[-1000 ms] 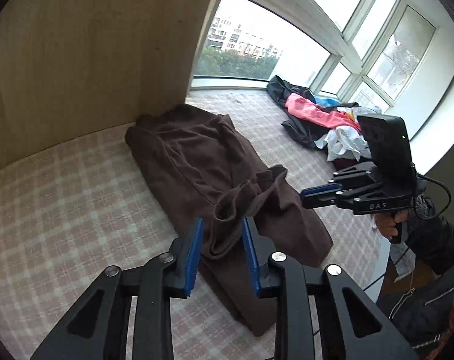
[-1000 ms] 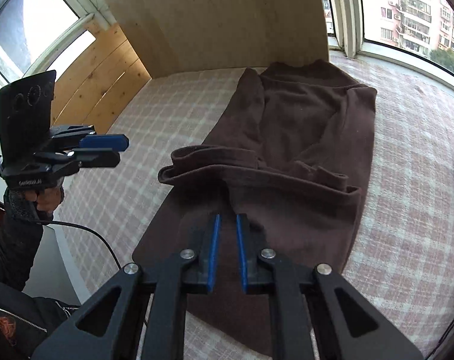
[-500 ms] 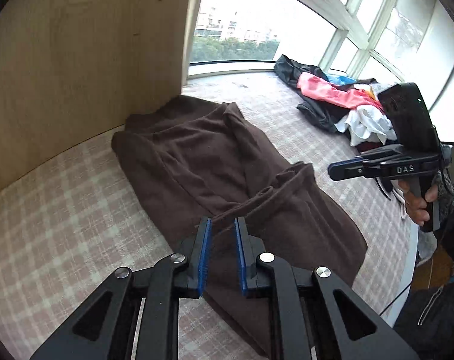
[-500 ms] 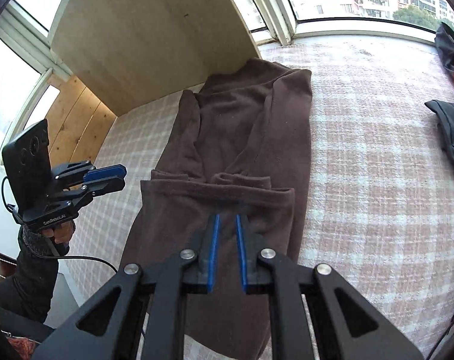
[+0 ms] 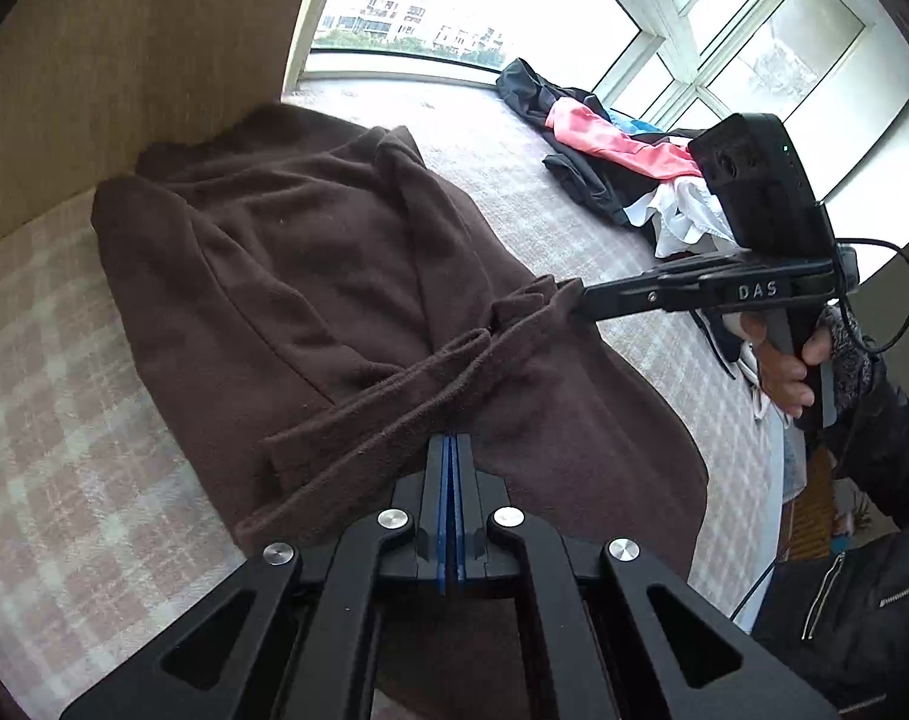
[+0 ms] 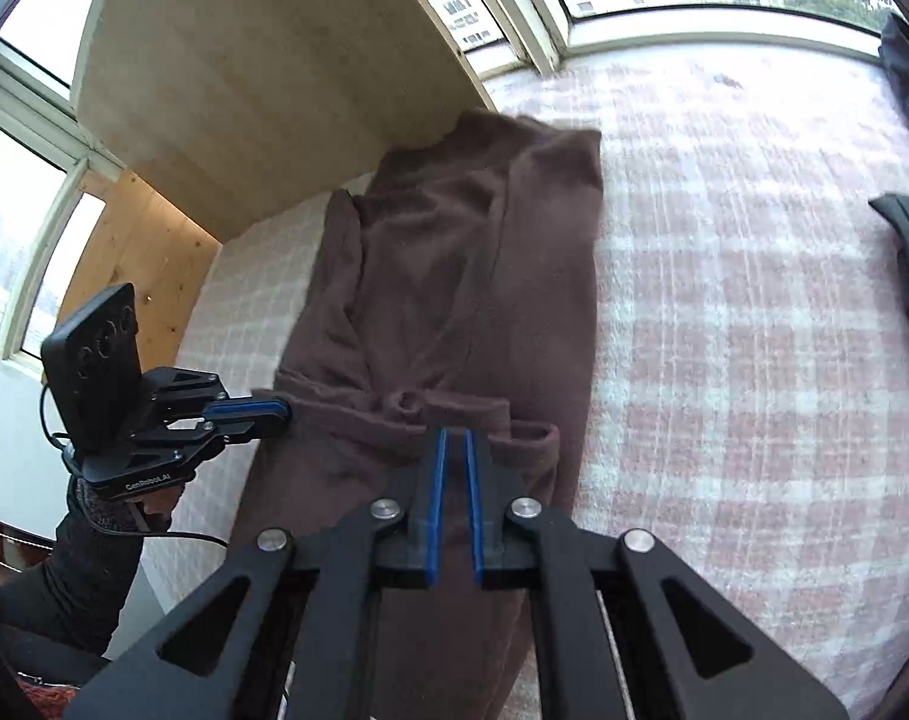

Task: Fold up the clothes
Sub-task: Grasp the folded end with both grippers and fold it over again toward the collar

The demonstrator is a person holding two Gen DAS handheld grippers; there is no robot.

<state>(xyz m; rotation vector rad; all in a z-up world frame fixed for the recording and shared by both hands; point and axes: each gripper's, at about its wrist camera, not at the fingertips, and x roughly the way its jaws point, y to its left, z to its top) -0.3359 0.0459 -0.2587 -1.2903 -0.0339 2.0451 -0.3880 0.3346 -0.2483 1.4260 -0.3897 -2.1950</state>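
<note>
Left wrist view: the brown garment (image 5: 310, 252) lies lengthwise on the plaid cover (image 5: 52, 360), stretching away from the jaws, with a sleeve band (image 5: 394, 384) folded across it right at their tips. The left gripper (image 5: 448, 441) is closing; its jaws are down to a hairline slit, and whether any cloth is caught in them cannot be told. If they meet on nothing, or nip only the top layer, lifting would probably peel the sleeve off and leave the body behind. To the right of these jaws, the right gripper (image 5: 580, 295) has its tip buried in the bunched end of the same band. A pile of clothes (image 5: 604, 138) lies well beyond that gripper. It is clear of the fold, though a wide sweep could drag the garment toward it.

Right wrist view: the right gripper's jaws are narrow and opening, and their tips sit at the band with brown cloth showing through the gap. The pads do not visibly press on it. If they bite too shallowly, that corner would likely slip out mid-lift. The left gripper sits at the band's far left end. With one side held and the other loose, the fold would come out skewed, or the stacked sleeves would unravel. Lifting the two hands unevenly would likely wrinkle the thick fabric.
</note>
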